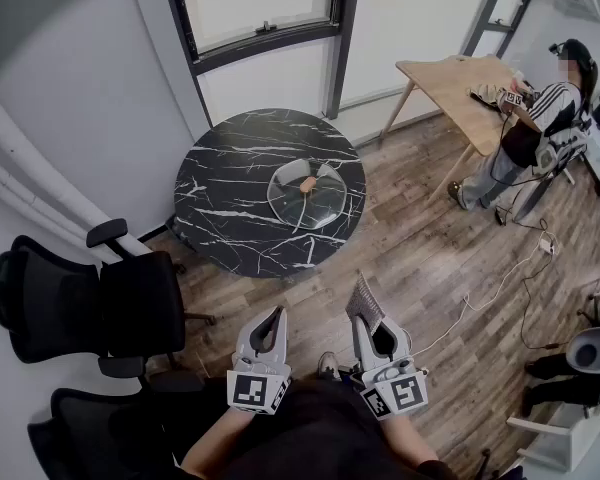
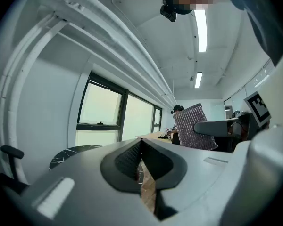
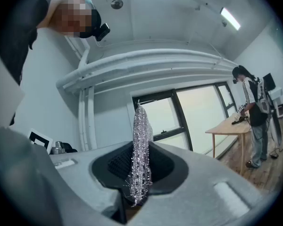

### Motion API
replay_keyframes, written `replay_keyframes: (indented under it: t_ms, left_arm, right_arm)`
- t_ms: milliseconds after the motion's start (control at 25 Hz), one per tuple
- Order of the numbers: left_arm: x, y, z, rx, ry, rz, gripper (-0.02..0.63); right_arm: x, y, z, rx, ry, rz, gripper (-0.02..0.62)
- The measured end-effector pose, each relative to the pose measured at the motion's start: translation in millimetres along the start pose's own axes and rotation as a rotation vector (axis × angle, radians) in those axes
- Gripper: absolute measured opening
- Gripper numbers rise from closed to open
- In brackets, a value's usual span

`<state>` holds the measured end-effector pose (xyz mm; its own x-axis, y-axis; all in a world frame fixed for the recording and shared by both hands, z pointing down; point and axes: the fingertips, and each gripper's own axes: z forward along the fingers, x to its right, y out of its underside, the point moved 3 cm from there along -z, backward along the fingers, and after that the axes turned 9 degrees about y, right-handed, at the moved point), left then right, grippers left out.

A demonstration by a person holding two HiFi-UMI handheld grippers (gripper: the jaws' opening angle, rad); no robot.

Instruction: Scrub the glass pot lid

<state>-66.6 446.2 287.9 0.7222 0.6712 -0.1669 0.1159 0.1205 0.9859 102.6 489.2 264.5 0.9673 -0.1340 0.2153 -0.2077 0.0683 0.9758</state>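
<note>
A: Your left gripper (image 1: 276,316), low and left of centre in the head view: what is it on?
B: Nothing. Your jaws there are pressed together and empty.
A: And the glass pot lid (image 1: 315,206)?
B: It lies flat on the round black marble bench (image 1: 225,193) at mid-frame, toward the bench's right side, well apart from both your grippers.
A: Your right gripper (image 1: 368,328), just right of the other?
B: Its jaws are clamped on a silver mesh scrubber (image 3: 141,145) that stands up past the tips.
</note>
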Motion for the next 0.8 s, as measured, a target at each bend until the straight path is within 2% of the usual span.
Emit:
replay_keyframes:
  t_ms: [400,800]
  left_arm:
    - [-3,5,-4,-0.011,0.011,-0.008,0.003]
    - [-16,3,-13,-0.012,0.022,-0.01,0.003]
  right_arm:
    - [-6,4,0,0.002,0.001,-0.017,0.075]
    - [-21,10,10,-0.017,-0.002,0.01,0.078]
